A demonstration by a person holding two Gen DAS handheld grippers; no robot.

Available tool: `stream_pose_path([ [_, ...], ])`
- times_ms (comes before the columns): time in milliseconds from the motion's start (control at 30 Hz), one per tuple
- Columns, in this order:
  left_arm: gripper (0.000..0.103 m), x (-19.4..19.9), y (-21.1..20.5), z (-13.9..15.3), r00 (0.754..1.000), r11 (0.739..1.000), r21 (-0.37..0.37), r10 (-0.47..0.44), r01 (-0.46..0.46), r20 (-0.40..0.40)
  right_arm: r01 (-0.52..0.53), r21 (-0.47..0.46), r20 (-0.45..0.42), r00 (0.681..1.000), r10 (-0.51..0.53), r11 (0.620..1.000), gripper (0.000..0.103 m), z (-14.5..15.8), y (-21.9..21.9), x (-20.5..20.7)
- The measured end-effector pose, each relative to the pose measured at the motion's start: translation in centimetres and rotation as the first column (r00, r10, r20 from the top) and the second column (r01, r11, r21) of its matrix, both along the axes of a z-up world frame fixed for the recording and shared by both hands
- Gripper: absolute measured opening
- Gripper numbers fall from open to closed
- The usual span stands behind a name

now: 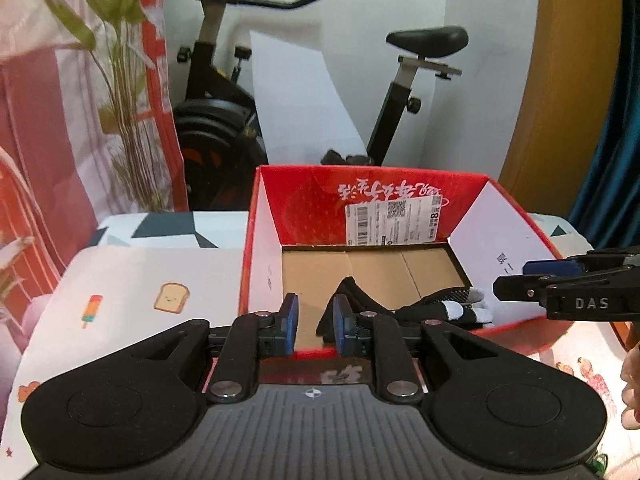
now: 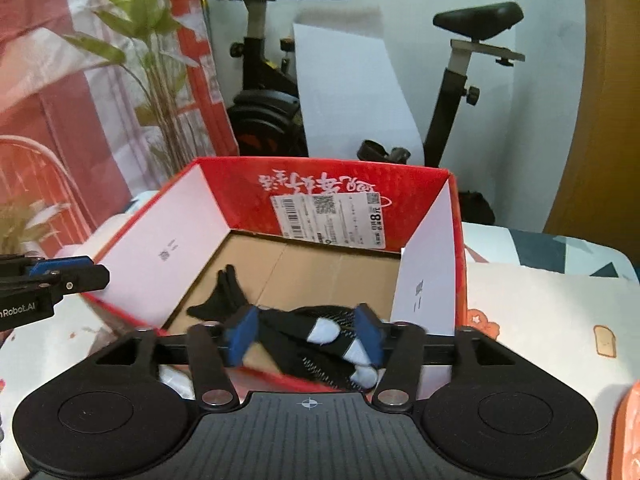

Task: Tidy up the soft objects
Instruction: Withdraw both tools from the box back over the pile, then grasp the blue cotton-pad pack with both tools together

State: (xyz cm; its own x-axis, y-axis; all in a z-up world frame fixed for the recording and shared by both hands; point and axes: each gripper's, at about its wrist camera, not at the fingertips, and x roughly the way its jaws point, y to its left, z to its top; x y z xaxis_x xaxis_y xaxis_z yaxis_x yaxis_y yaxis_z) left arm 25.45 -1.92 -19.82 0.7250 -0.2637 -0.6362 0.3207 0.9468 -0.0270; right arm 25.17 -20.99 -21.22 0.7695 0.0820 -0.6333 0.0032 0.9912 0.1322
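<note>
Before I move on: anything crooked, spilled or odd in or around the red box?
Nothing is spilled or damaged. The black gloves lie loosely crumpled on the cardboard floor of the red box, white fingertips bunched at its near right corner. The shipping label reads upside down from here.

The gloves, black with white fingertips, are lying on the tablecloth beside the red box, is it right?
Not quite. The gloves are black with white fingertips, but they lie inside the red box, on its cardboard floor, not on the tablecloth beside it. The right wrist view shows this.

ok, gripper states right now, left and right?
Left gripper: open, holding nothing.
Right gripper: open, glove lying loose in the box between its jaws.
</note>
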Motion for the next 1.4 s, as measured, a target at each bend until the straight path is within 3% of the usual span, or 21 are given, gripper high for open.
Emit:
stream_pose_path([
  [233, 0.060, -3.7, 1.3, 0.5, 0.998, 0.999, -0.019, 0.027, -0.026, 0.049, -0.014, 0.015, 0.075, 0.997, 0.013, 1.000, 0.084, 0.0, 1.2, -4.6],
  [300, 0.073, -4.6, 1.9, 0.4, 0.998, 0.999, -0.033, 0.036, -0.034, 0.047, -0.016, 0.003, 0.097, 0.995, 0.016, 1.000, 0.094, -0.1, 1.7, -5.7],
  [367, 0.097, -5.8, 2.4, 0.2, 0.998, 0.998, -0.037, 0.045, -0.043, 0.051, -0.013, 0.023, 0.108, 0.994, 0.011, 1.000, 0.099, -0.4, 2.0, -6.8],
  [433, 0.103, -6.8, 2.8, -0.1, 0.997, 0.998, -0.031, 0.059, -0.057, 0.055, -0.011, 0.028, 0.126, 0.992, 0.007, 1.000, 0.101, -0.6, 2.4, -7.9],
  [567, 0.103, -8.8, 3.4, -0.6, 0.995, 0.996, -0.037, 0.080, -0.077, 0.066, -0.017, 0.006, 0.136, 0.991, 0.016, 1.000, 0.103, -1.4, 3.4, -10.0],
  [867, 0.103, -11.4, 4.0, -2.3, 0.993, 0.994, -0.038, 0.108, -0.106, 0.043, 0.016, 0.097, 0.088, 0.996, -0.024, 0.995, 0.103, -5.3, 5.2, -13.4],
  [1100, 0.102, -13.8, 3.7, -3.8, 0.996, 0.997, 0.004, 0.081, -0.081, 0.040, 0.009, 0.093, 0.063, 0.998, -0.015, 0.996, 0.102, -7.1, 6.5, -14.6],
  [1300, 0.087, -14.3, 3.8, -4.8, 0.995, 0.995, -0.022, 0.098, -0.097, 0.006, -0.010, 0.151, 0.047, 0.999, 0.003, 0.989, 0.095, -8.7, 6.9, -14.6],
  [1400, 0.070, -14.3, 4.1, -5.3, 0.991, 0.990, -0.050, 0.127, -0.129, -0.028, -0.027, 0.137, 0.053, 0.998, 0.020, 0.990, 0.087, -9.3, 7.3, -14.6],
])
